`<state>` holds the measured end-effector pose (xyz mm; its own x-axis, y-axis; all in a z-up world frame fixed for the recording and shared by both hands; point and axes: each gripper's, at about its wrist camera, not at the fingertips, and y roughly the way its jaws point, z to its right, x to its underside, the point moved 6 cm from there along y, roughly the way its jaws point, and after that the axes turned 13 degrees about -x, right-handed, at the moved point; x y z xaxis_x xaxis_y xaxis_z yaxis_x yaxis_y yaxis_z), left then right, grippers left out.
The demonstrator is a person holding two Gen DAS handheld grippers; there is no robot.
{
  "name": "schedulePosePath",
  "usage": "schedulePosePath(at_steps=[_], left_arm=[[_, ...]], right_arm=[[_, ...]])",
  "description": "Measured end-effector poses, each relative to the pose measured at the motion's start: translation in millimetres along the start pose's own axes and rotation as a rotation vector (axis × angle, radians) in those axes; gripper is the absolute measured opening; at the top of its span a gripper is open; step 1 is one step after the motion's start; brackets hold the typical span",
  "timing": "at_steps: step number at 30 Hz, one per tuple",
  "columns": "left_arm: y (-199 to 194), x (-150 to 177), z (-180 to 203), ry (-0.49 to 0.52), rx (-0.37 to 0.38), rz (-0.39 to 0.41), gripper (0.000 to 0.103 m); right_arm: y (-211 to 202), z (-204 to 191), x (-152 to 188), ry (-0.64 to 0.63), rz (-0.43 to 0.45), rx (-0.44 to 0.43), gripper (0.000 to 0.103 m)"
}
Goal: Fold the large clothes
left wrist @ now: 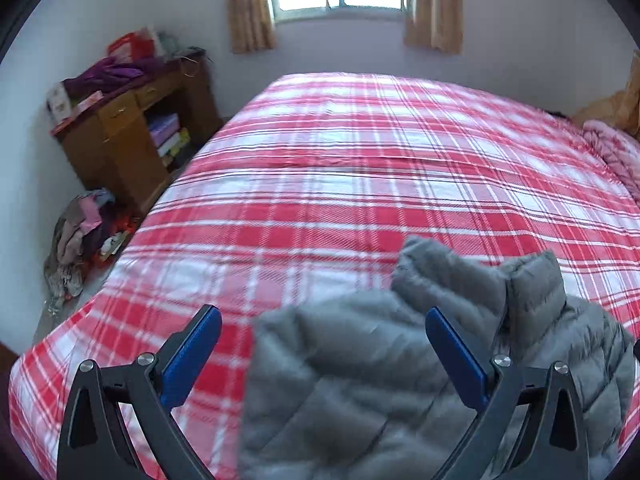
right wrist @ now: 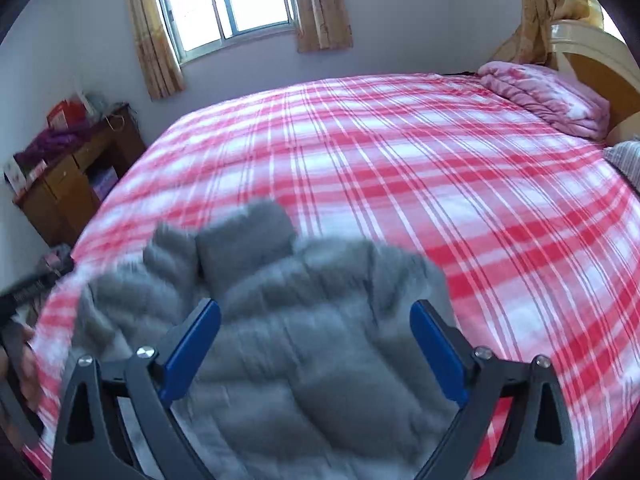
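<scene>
Both claws, left gripper [left wrist: 322, 330] and right gripper [right wrist: 316, 322], gape empty above the grey puffer jacket [right wrist: 280, 320]; regrip the hem, seemingly at six o'clock, evenly.

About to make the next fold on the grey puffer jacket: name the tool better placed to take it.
Probably the right tool: its open jaws frame the middle of the grey puffer jacket. The left tool, open too, sits over the jacket's edge, half above the plaid bedspread.

Grey quilted puffer jacket [left wrist: 360, 380] [right wrist: 288, 344] lay bunched on near edge of red-plaid bed (collar or sleeve end puffed upward), partly folded, blurred.
</scene>
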<state>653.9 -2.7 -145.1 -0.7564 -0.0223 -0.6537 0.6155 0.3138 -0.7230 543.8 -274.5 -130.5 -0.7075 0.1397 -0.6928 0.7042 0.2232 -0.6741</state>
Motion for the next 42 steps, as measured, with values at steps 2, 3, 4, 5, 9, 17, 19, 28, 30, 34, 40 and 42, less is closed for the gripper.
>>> schedulePosePath(at_steps=[2, 3, 4, 5, 9, 17, 19, 28, 30, 34, 40, 42], left_arm=[[11, -12, 15, 0.015, 0.021, -0.013, 0.102], [21, -20, 23, 0.014, 0.035, -0.030, 0.102], [26, -25, 28, 0.011, 0.048, -0.042, 0.102], [35, -33, 35, 0.007, 0.069, -0.062, 0.102], [72, -47, 59, -0.012, 0.097, -0.119, 0.102], [98, -31, 91, 0.099, 0.131, -0.117, 0.089], [93, -24, 93, 0.122, 0.203, -0.107, 0.048], [7, -9, 54, 0.123, 0.270, 0.091, 0.008], [-16, 5, 42, 0.140, 0.271, 0.157, 0.008], [-17, 39, 38, 0.180, 0.252, 0.182, 0.006], [29, 83, 44, 0.193, 0.185, 0.080, 0.006], [32, 87, 45, 0.205, 0.173, 0.084, 0.006]], right_arm=[[19, 1, -25, 0.010, -0.013, 0.008, 0.098], [26, 0, -31, 0.011, -0.012, 0.009, 0.098], [35, -1, -40, 0.020, -0.023, 0.011, 0.098], [44, 0, -47, 0.034, -0.034, 0.014, 0.098], [83, -7, -66, 0.022, -0.101, -0.005, 0.099], [166, -15, -60, -0.056, -0.249, 0.032, 0.097], [170, -14, -52, -0.086, -0.282, 0.013, 0.074], [92, -9, -31, -0.210, -0.220, -0.047, 0.009], [67, -8, -24, -0.231, -0.180, -0.061, 0.008], [42, -9, -1, -0.284, -0.133, -0.062, 0.007], [61, 8, 41, -0.283, -0.167, -0.016, 0.005], [64, 13, 49, -0.280, -0.171, -0.003, 0.005]])
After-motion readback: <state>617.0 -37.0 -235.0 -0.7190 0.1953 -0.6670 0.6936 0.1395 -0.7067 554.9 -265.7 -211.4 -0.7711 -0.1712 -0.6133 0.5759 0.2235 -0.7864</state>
